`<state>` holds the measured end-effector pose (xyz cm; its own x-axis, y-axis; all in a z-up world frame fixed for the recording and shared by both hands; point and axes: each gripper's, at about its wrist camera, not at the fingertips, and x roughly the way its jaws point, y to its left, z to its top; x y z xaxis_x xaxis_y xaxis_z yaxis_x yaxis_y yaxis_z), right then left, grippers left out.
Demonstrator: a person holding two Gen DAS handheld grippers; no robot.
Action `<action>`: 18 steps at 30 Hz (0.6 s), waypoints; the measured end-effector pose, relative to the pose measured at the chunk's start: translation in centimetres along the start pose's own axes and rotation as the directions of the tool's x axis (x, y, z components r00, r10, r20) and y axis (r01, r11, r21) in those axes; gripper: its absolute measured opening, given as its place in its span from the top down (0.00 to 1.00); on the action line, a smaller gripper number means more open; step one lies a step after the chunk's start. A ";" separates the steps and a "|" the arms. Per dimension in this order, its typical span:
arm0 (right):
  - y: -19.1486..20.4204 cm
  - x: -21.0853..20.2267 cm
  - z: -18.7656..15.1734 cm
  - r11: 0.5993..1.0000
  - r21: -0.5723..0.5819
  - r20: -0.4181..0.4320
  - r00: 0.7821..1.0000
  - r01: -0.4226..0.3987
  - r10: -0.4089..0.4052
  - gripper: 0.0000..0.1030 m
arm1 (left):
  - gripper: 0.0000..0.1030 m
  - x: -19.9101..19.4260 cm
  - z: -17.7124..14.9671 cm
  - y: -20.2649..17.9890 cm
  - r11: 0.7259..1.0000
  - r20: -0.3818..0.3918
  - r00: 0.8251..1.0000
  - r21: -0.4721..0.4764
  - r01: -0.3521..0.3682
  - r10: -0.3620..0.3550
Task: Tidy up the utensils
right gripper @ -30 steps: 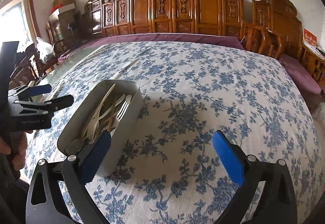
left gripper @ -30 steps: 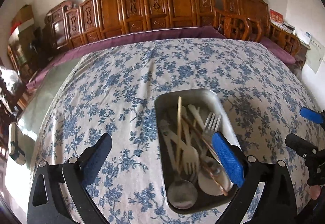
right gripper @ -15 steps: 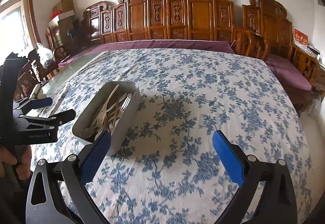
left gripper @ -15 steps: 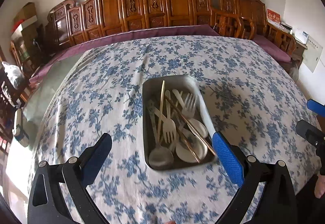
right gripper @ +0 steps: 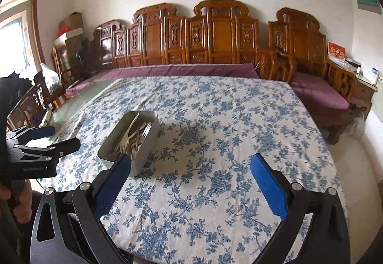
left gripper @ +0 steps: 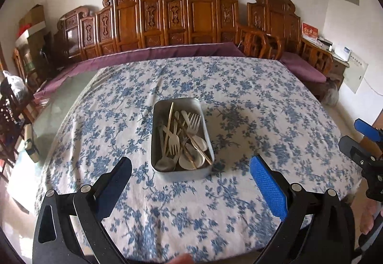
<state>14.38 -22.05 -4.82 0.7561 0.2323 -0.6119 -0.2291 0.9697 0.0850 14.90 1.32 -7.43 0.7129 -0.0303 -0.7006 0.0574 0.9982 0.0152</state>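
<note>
Both grippers drawn back from the tin of cutlery

The table [left gripper: 263, 101], under its blue-flowered cloth, fills both views, and more of it shows than a second ago, since both cameras have pulled up and away toward the near edge. The metal tin [left gripper: 182, 172] sits well apart from both tools, left of centre, with forks [left gripper: 172, 142], spoons [left gripper: 192, 159] and chopsticks [left gripper: 169, 118] heaped loose inside. The left gripper [left gripper: 190, 182] and right gripper [right gripper: 190, 182] each hang spread wide, grasping nothing. With all the cutlery in the tin and both tools retreating, I judge the tidying finished or nearly so.
</note>
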 end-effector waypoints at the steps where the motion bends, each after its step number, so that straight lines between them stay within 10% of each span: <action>1: -0.1 -0.8 -0.1 1.000 0.003 0.008 1.000 0.003 -0.003 0.02 | 0.07 -0.5 0.0 -0.2 1.000 0.004 1.000 -0.003 0.004 -0.004; 18: -0.7 -8.3 -0.3 0.999 0.027 0.108 0.993 0.044 -0.047 0.02 | 0.07 -8.7 -0.6 -2.4 1.000 0.120 0.993 -0.006 0.017 -0.017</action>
<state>8.09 -24.72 -0.03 0.8276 0.1937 -0.5269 -0.1790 0.9806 0.0793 8.12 -0.80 -1.79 0.7908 -0.0527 -0.6098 0.0655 0.9979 -0.0013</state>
